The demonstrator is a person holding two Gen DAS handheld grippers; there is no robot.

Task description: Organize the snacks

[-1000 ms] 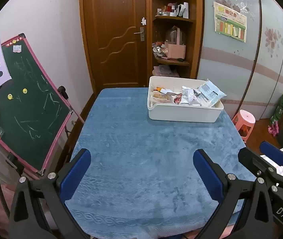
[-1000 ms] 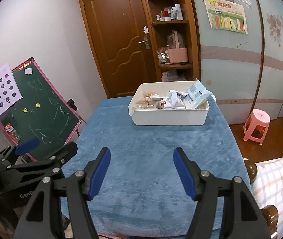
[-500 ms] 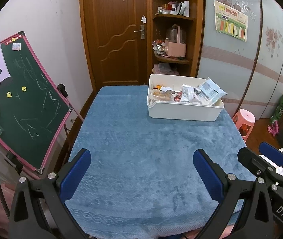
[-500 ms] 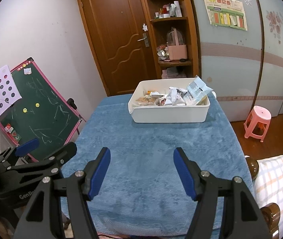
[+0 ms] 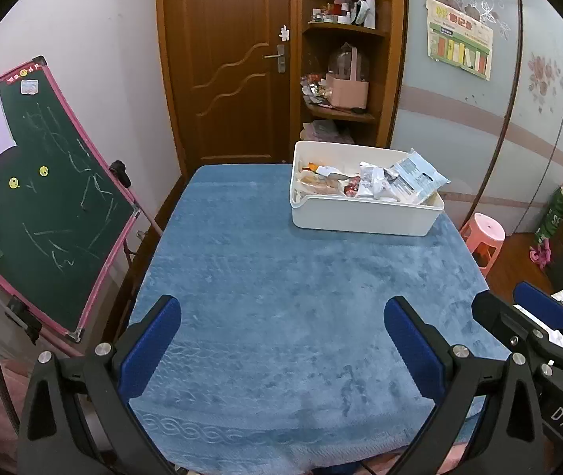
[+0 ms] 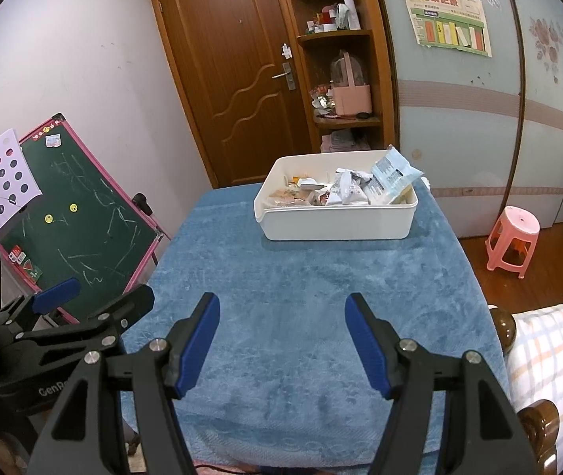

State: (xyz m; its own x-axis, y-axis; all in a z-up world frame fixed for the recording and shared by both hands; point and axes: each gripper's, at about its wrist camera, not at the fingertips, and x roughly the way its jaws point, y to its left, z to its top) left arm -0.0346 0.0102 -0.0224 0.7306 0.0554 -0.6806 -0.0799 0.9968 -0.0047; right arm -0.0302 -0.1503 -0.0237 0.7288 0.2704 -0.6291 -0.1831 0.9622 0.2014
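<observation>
A white plastic bin (image 5: 360, 219) (image 6: 336, 223) stands at the far right of the blue-clothed table (image 5: 281, 285) (image 6: 301, 285). It holds several snack packets, with a pale blue packet (image 5: 416, 174) (image 6: 394, 176) sticking up at its right end. My left gripper (image 5: 281, 340) is open and empty above the table's near edge. My right gripper (image 6: 283, 336) is open and empty, also near the front edge. Each gripper shows at the side of the other's view.
A green chalkboard easel (image 5: 40, 190) (image 6: 79, 213) stands left of the table. A pink stool (image 5: 483, 237) (image 6: 512, 233) sits on the floor to the right. A wooden door and corner shelf (image 5: 344, 59) are behind. A checked bed cover (image 6: 554, 356) is at right.
Both grippers have drawn back and risen slightly, so the bin looks a little farther and smaller. Both jaws stayed open and empty.
</observation>
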